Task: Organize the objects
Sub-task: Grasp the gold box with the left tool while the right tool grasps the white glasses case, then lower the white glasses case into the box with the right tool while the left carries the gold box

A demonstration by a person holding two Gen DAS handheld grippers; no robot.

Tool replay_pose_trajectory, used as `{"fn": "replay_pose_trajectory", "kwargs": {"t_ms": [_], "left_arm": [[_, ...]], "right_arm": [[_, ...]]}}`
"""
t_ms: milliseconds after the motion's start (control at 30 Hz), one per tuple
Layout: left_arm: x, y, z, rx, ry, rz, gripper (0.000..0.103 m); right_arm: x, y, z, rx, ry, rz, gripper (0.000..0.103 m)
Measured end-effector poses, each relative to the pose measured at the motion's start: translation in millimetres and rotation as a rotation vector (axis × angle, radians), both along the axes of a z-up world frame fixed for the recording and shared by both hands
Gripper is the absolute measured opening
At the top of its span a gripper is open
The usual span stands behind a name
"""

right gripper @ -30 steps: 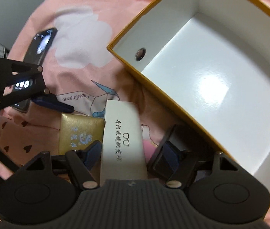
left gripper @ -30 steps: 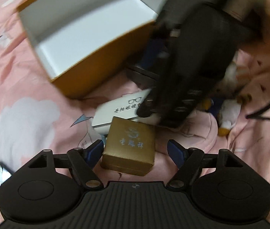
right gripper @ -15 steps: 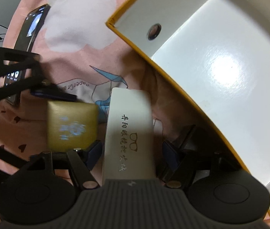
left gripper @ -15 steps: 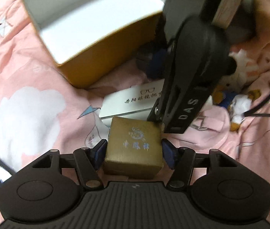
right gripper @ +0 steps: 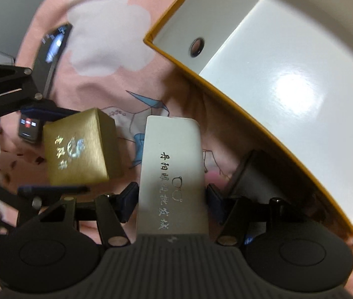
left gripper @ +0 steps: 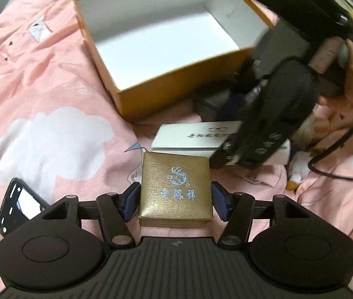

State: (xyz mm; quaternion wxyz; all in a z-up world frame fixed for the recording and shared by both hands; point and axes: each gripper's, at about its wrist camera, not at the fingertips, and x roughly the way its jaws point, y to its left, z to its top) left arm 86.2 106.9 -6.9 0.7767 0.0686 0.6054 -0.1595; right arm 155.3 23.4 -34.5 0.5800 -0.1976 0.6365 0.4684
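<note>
Left wrist view, near to far: left gripper (left gripper: 175, 199), jaws now pinching the gold box (left gripper: 175, 188) by its two flanks, where a second ago standing spread on either side of it. Box seemingly lifted a little off the pink bedsheet (left gripper: 51, 94), tilted in the right wrist view (right gripper: 81, 147). Just beyond, touching or nearly so, the white glasses case (left gripper: 188, 138), lying crosswise under the right gripper's black body. Farther off, the open orange box (left gripper: 178, 82), white inside, nothing in it.

Right wrist view: right gripper (right gripper: 171, 199), jaws likewise closed in since half a second ago, pads pressed to the long sides of the case (right gripper: 174, 174). Both grasps made, by the look of it; next step judged to be carrying each piece up and over into the orange box (right gripper: 226, 94).

Room: near wall of the orange box close ahead on both sides, its rim above the held pieces, so a lift needed before any forward move. Dark grey box (right gripper: 246, 177) wedged between right gripper and wall, tight on that side. Phone (left gripper: 19, 205) near the left gripper's outer edge. The two grippers crowd each other; one-at-a-time passage probably safer.
</note>
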Motion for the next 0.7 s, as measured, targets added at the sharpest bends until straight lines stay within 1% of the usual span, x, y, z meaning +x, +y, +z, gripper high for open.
{"fn": "replay_pose_trajectory", "kwargs": {"t_ms": [167, 233, 300, 333, 400, 467, 600, 667, 700], "left_arm": [[0, 10, 12, -0.051, -0.065, 0.065, 0.069], [1, 10, 20, -0.066, -0.089, 0.08, 0.069], [2, 11, 32, -0.083, -0.116, 0.095, 0.069], [5, 12, 31, -0.09, -0.131, 0.099, 0.069], [11, 10, 38, -0.099, -0.165, 0.107, 0.069], [21, 9, 46, -0.107, -0.201, 0.118, 0.069], [38, 12, 71, -0.125, -0.261, 0.181, 0.069], [53, 17, 73, -0.136, -0.289, 0.231, 0.069], [62, 20, 72, -0.138, -0.303, 0.253, 0.069]], "right_arm": [[4, -38, 29, 0.076, 0.024, -0.121, 0.061], [7, -43, 46, 0.117, 0.022, -0.163, 0.061], [-3, -48, 65, 0.167, 0.008, -0.204, 0.061], [-6, -50, 75, 0.191, -0.002, -0.223, 0.061], [-4, -58, 92, 0.234, -0.034, -0.258, 0.061], [9, -66, 111, 0.266, -0.074, -0.298, 0.061], [33, -65, 124, 0.316, -0.136, -0.392, 0.061], [52, -61, 126, 0.331, -0.164, -0.44, 0.061], [60, -56, 122, 0.332, -0.179, -0.461, 0.061]]}}
